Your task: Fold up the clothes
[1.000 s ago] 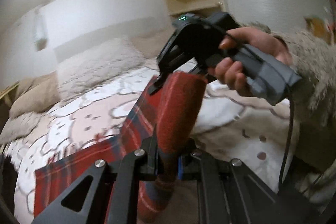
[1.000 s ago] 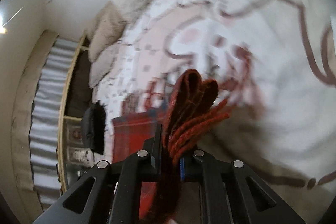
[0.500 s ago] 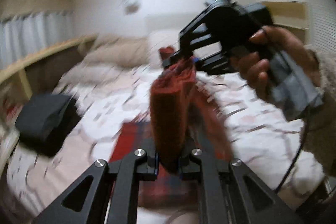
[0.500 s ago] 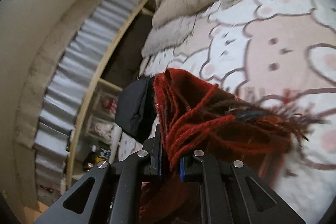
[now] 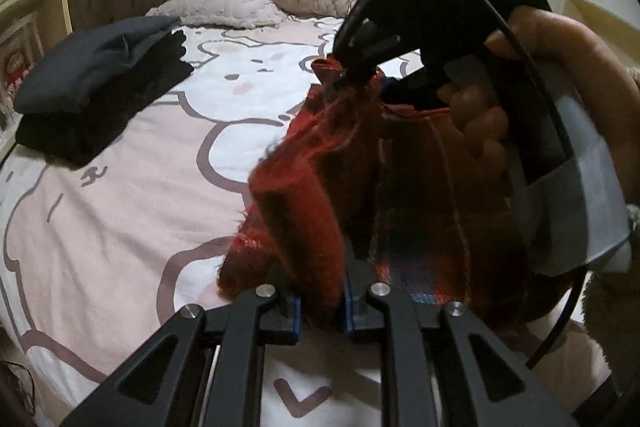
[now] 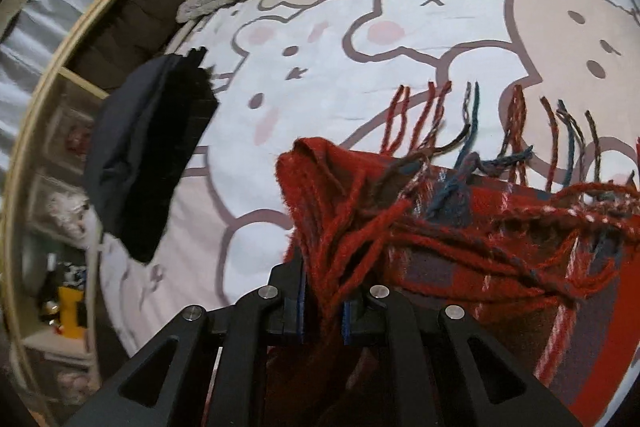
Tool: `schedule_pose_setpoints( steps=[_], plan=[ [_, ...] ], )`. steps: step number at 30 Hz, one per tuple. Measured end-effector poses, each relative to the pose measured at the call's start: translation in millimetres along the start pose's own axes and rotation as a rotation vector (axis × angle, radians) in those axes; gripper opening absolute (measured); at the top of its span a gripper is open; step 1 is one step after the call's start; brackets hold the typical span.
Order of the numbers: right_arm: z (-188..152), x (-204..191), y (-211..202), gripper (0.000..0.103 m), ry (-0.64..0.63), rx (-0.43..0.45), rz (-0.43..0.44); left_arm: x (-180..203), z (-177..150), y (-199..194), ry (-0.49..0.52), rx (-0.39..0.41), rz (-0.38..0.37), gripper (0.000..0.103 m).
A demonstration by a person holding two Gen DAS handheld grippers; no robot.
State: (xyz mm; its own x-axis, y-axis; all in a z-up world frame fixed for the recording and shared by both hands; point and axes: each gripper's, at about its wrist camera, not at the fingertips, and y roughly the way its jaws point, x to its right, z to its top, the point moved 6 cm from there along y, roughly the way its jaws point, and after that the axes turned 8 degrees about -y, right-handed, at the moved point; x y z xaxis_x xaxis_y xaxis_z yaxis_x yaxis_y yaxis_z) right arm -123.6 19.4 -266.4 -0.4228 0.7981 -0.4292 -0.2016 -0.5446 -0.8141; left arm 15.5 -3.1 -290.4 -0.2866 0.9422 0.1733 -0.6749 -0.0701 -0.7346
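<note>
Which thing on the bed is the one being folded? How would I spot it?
Look at the bed with the cartoon bear sheet. It's the red plaid scarf with stringy tassels, pinched by both the left gripper and the right gripper. The only other clothes are a plain dark folded pile near the bed's edge.

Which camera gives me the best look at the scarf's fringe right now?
The right wrist view. The fringe fans out over the bedsheet, its red and blue strands separate and sharp. In the left wrist view the scarf is bunched and shadowed between the tools, and only a few loose threads show, no clear fringe.
</note>
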Motion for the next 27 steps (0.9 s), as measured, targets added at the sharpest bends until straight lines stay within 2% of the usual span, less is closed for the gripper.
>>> schedule_pose_setpoints(
  steps=[2, 5, 7, 8, 10, 11, 14, 17, 20, 22, 24, 27],
  plan=[
    [0, -2, -2, 0.016, 0.011, 0.014, 0.035, -3, 0, 2, -0.021, -0.021, -0.016, 0.020],
    [1, 0, -19, 0.042, 0.053, 0.005, 0.131, -6, 7, 1, -0.049, -0.048, -0.036, 0.023],
    [2, 9, -54, 0.094, 0.047, 0.085, 0.129, -9, 11, 1, -0.067, -0.066, -0.049, 0.023],
    [-1, 17, -82, 0.103, 0.032, 0.157, 0.094, -9, 13, 2, -0.076, -0.077, -0.055, 0.023],
    [-11, 30, -126, 0.103, -0.010, 0.260, 0.020, -10, 16, 5, -0.093, -0.100, -0.060, 0.023],
    [-22, 37, -150, 0.103, -0.051, 0.310, -0.054, -10, 18, 4, -0.101, -0.107, -0.065, 0.023],
    [-73, 50, -206, 0.103, -0.234, 0.451, -0.381, -10, 28, 4, -0.121, -0.122, -0.081, 0.023],
    [-133, 40, -210, 0.103, -0.459, 0.461, -0.650, -6, 43, -1, -0.153, -0.118, -0.118, 0.020],
    [-184, 18, -185, 0.103, -0.634, 0.420, -0.742, 2, 58, -12, -0.179, -0.098, -0.163, 0.020],
    [-207, -2, -169, 0.103, -0.742, 0.442, -0.806, 8, 68, -18, -0.191, -0.083, -0.190, 0.020],
    [-215, -23, -150, 0.103, -0.835, 0.473, -0.876, 10, 73, -21, -0.211, -0.082, -0.210, 0.020],
    [-210, -46, -119, 0.103, -0.944, 0.508, -0.950, 11, 77, -23, -0.237, -0.092, -0.229, 0.020]
  ],
)
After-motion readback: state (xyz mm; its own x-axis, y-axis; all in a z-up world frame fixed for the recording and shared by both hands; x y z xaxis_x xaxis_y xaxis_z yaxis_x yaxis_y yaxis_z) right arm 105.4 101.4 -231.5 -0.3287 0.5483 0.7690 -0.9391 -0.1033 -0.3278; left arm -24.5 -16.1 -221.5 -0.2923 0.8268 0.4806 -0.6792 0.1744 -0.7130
